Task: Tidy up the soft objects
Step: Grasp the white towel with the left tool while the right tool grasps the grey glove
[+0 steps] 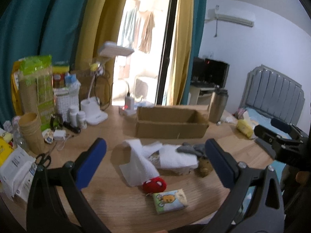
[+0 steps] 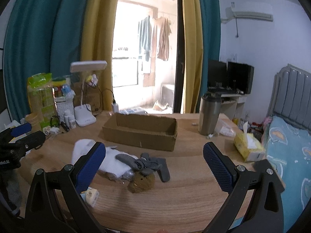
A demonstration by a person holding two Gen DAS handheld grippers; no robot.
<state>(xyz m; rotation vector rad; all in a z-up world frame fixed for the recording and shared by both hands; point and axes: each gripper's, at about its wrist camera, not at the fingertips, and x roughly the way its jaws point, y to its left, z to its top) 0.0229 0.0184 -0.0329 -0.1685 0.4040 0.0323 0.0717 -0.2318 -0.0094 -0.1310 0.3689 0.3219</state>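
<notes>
Socks (image 2: 147, 164), a white cloth (image 1: 175, 155), a red plush (image 1: 155, 184) and a brown plush (image 2: 141, 181) lie heaped on the table (image 2: 175, 203) before the empty box (image 2: 141, 130). The knotted socks touch the cloth, so one pinch could drag both. Left gripper (image 1: 155, 161) and right gripper (image 2: 154, 165) hover wide open, holding and touching nothing.

Bare table (image 2: 175, 200) in front of the soft pile (image 2: 124, 163), free approach. Cardboard box (image 2: 140, 134) open-topped, clear from above. Steel tumbler (image 2: 209, 114) flanks its right end; lamp (image 2: 84, 114) and bottle clutter (image 1: 38, 104) crowd the left.
</notes>
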